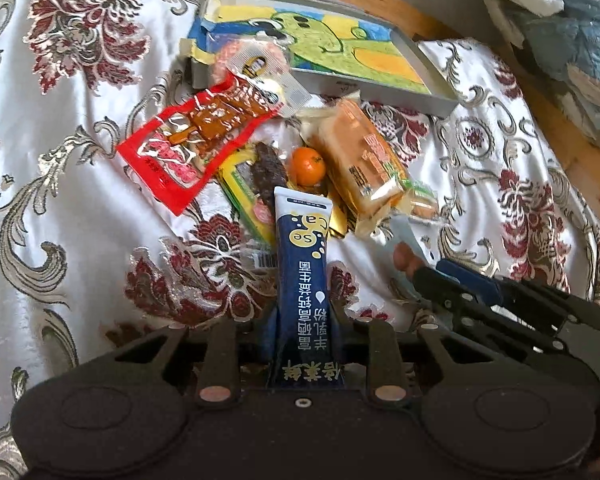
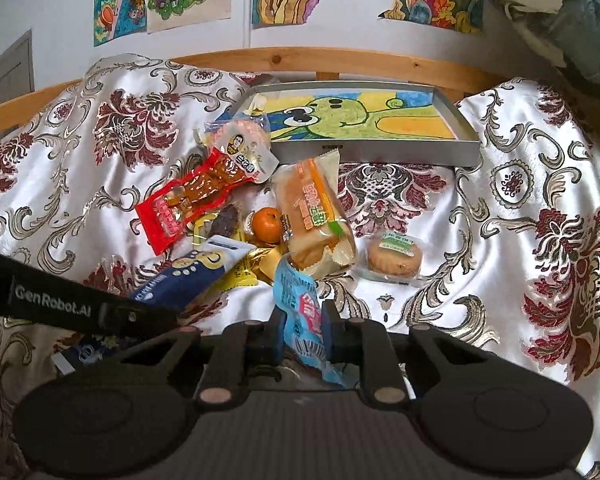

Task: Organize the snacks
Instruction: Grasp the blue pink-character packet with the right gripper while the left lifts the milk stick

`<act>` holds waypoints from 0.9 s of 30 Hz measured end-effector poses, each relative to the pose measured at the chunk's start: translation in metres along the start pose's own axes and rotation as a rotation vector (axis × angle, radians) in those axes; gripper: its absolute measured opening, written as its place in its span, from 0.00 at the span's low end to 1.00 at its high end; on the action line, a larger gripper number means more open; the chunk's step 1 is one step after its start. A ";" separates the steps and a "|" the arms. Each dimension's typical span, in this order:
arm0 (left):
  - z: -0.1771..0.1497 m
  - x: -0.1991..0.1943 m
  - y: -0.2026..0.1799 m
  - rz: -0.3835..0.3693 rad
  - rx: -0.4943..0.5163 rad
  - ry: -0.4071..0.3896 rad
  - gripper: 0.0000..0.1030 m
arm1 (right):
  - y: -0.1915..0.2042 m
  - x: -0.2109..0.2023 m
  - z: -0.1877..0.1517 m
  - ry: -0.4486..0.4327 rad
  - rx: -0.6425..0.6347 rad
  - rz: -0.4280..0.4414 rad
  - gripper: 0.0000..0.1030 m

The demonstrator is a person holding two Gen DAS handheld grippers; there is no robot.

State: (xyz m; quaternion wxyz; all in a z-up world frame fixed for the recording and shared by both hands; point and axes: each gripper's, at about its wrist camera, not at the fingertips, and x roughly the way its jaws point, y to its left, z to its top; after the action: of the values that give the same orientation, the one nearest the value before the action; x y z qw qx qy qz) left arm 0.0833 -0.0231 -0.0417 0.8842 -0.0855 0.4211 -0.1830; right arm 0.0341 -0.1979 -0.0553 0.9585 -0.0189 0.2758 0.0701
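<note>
- Left tool pinches a dark blue stick sachet with white and yellow print; sachet stands between the fingers and pokes forward toward the snack pile.
- In the right wrist view the same sachet sticks out of the left tool at lower left, its tip over the yellow wrappers.
- Right tool is pressed on a light blue plastic snack packet with pink print; packet runs up between the fingers, top end just beside the bread pack.
- Right tool also shows at lower right in the left wrist view, packet barely visible there.
- Snack pile lies on a white satin bed cover with red and gold floral pattern, ahead of both tools.
- Pile: red plastic pack of brown glazed meat, small orange mandarin, clear-wrapped orange bread loaf pack, clear pouch with a round pinkish snack, dark brown bar on yellow wrapper.
- Mandarin touches the bread pack, between it and the dark bar.
- Round brown cake in clear wrap with green label lies apart, right of the pile.
- Shallow grey box tray with a green and yellow cartoon drawing inside sits behind the pile, against a wooden bed rail; the clear pouch leans on its left corner.
</note>
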 end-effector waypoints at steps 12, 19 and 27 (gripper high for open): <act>-0.002 -0.001 -0.007 -0.065 0.016 -0.024 0.26 | -0.020 0.018 -0.007 0.076 0.076 -0.053 0.17; 0.001 -0.010 -0.007 -0.040 -0.002 -0.076 0.25 | -0.013 0.005 -0.002 -0.028 0.029 -0.056 0.17; 0.008 -0.025 -0.014 -0.058 0.019 -0.174 0.25 | -0.017 -0.010 0.000 -0.125 0.061 -0.047 0.17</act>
State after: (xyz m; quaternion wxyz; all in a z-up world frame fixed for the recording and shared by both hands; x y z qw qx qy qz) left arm 0.0712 -0.0257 -0.0147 0.9125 -0.1050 0.3384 -0.2045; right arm 0.0287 -0.2160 -0.0499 0.9753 0.0083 0.2168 0.0402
